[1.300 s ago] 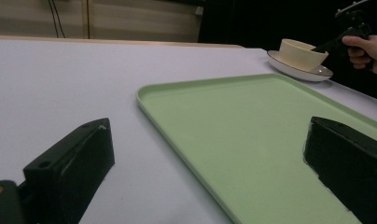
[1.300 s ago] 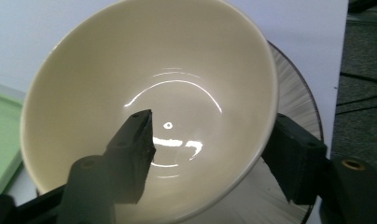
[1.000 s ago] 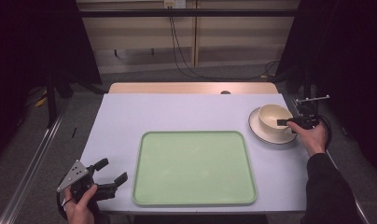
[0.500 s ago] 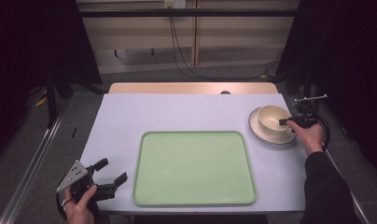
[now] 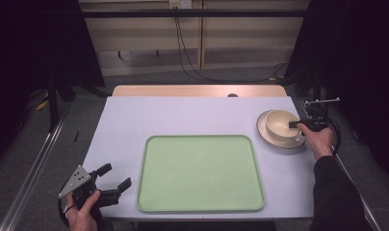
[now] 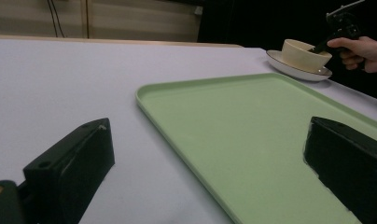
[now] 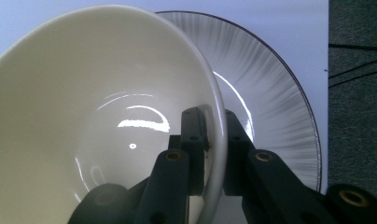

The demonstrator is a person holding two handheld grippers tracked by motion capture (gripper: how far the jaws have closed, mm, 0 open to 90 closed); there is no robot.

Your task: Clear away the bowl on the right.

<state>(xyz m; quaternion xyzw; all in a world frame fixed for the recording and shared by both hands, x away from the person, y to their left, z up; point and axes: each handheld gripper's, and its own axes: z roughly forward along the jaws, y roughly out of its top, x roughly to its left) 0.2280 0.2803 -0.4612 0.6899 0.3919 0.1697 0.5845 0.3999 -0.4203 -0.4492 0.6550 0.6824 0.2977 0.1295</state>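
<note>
Right hand-held gripper (image 7: 213,140) clamped on bowl (image 7: 84,93) rim

Dim room, grey floor (image 5: 29,144), dangling cables (image 5: 183,48)

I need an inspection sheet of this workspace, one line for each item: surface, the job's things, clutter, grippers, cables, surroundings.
Surface: pale table, wooden strip at its far edge.
Job's things: cream bowl standing on a streaked plate at the right; green tray in the middle, nothing on it.
Clutter: nothing seen.
Grippers: right gripper has just been closing and its fingers now pinch the bowl's rim, one inside, one outside; left gripper open, over the near left corner, holding nothing.
Cables: black cable trails from the right gripper; wall cables hang behind the table.
Surroundings: grey floor, dark curtains at both sides.
</note>
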